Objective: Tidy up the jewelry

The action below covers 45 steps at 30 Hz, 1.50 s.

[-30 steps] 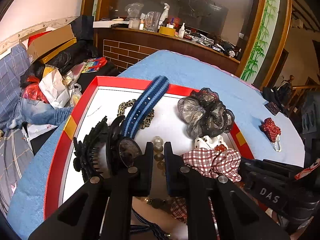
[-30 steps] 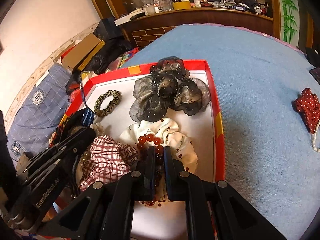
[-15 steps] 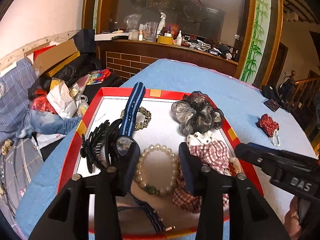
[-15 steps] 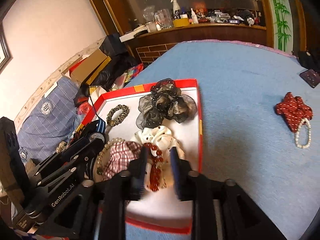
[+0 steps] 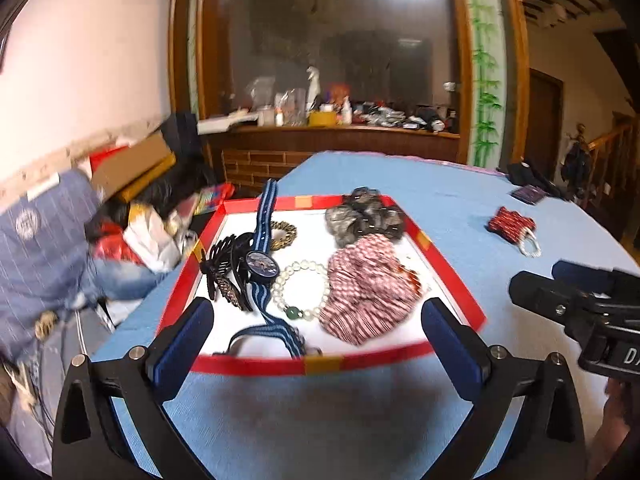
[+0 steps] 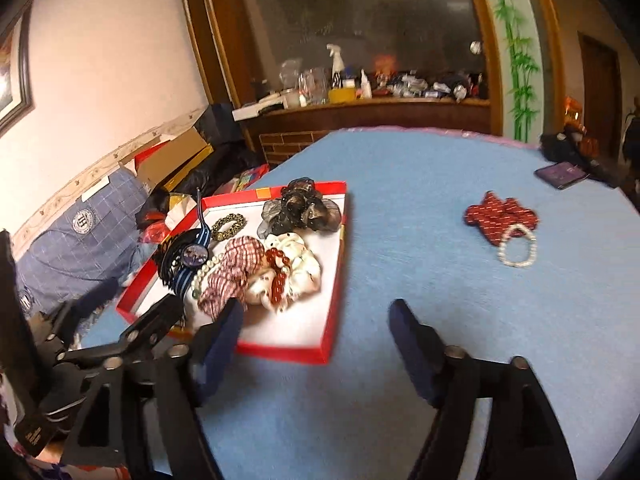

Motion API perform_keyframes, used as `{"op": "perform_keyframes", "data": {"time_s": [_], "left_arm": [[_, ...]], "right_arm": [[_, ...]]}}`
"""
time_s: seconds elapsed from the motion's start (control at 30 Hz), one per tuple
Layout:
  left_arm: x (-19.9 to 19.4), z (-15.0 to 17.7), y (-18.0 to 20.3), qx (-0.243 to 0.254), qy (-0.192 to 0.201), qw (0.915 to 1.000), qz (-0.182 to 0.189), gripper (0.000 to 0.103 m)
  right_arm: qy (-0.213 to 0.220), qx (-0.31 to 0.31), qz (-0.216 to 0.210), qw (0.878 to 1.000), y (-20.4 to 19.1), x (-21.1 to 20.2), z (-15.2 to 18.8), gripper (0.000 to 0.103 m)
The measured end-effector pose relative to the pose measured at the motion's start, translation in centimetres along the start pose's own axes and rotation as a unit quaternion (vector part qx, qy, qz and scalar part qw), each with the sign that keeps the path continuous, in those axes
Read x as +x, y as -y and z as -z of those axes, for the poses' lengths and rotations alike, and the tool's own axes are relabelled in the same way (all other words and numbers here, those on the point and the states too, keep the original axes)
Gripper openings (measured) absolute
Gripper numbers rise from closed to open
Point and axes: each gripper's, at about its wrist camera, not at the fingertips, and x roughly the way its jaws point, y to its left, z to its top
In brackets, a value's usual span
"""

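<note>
Jewelry lies mostly in the red tray [image 5: 256,366] just ahead of both open jaws: a pearl bracelet [image 5: 303,289] between the left gripper's [image 5: 318,326] fingers, a red bead bracelet [image 6: 276,276] ahead-left of the right gripper [image 6: 316,322]. Both jaws have just been opening, with nothing pinched between them. I judge a placing step finished; the next move likely calls for reaching the red bow with its pearl loop [image 6: 500,220], lying on the blue table [image 6: 420,184] well ahead-right of the right jaws. The right view shows the cream scrunchie [image 6: 300,264], hidden from the left behind the plaid scrunchie [image 5: 368,284]; the left shows the watch strap's [image 5: 276,332] buckle end.
</note>
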Motion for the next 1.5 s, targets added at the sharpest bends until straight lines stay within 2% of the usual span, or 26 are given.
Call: {"op": "perform_keyframes", "data": {"time_s": [0.13, 0.37, 0.47, 0.53, 0.6, 0.67, 0.77, 0.93, 1.0, 1.1, 1.2, 1.5], "left_arm": [[-0.8, 1.0, 0.8, 0.034, -0.013, 0.9993, -0.011, 0.103], [-1.5, 1.5, -1.1, 0.010, -0.007, 0.9996, -0.025, 0.103], [-1.7, 1.2, -1.5, 0.004, -0.007, 0.9987, -0.049, 0.103], [-1.7, 0.8, -1.3, 0.012, -0.009, 0.9963, -0.085, 0.103], [-1.7, 0.4, -1.2, 0.022, -0.021, 0.9940, -0.105, 0.103], [-1.9, 0.2, -1.1, 0.044, -0.023, 0.9938, -0.099, 0.103], [-2.1, 0.2, -0.9, 0.069, -0.014, 0.9903, -0.120, 0.103], [-2.6, 0.0, -1.0, 0.062, 0.005, 0.9900, -0.126, 0.103], [-2.6, -0.4, -1.3, 0.048, 0.009, 0.9917, -0.119, 0.103], [-1.9, -0.8, -1.6, 0.034, -0.003, 0.9942, -0.102, 0.103], [-1.1, -0.8, -1.4, 0.039, -0.008, 0.9931, -0.111, 0.103], [0.2, -0.5, -0.4, 0.050, -0.020, 0.9932, -0.104, 0.103]], "right_arm": [[0.019, -0.014, 0.026, 0.999, -0.4, -1.8, 1.6, 0.089], [0.014, -0.032, 0.045, 0.998, -1.1, -1.6, 2.1, 0.090], [0.011, -0.034, 0.049, 0.998, -1.0, -1.4, 2.2, 0.090], [0.007, -0.031, 0.048, 0.998, -0.8, -1.2, 2.2, 0.090], [0.006, -0.028, 0.049, 0.998, -0.7, -1.1, 2.2, 0.090], [0.007, -0.027, 0.048, 0.998, -0.6, -1.2, 2.2, 0.090], [0.012, -0.031, 0.051, 0.998, -0.8, -1.4, 2.2, 0.090], [0.015, -0.038, 0.054, 0.998, -1.1, -1.6, 2.2, 0.090], [0.011, -0.037, 0.054, 0.998, -1.1, -1.5, 2.3, 0.091], [0.001, -0.032, 0.049, 0.998, -1.1, -1.3, 2.4, 0.091], [-0.007, -0.025, 0.050, 0.998, -0.8, -1.0, 2.4, 0.091], [-0.025, -0.025, 0.055, 0.998, -0.9, -0.4, 2.6, 0.091]]}}
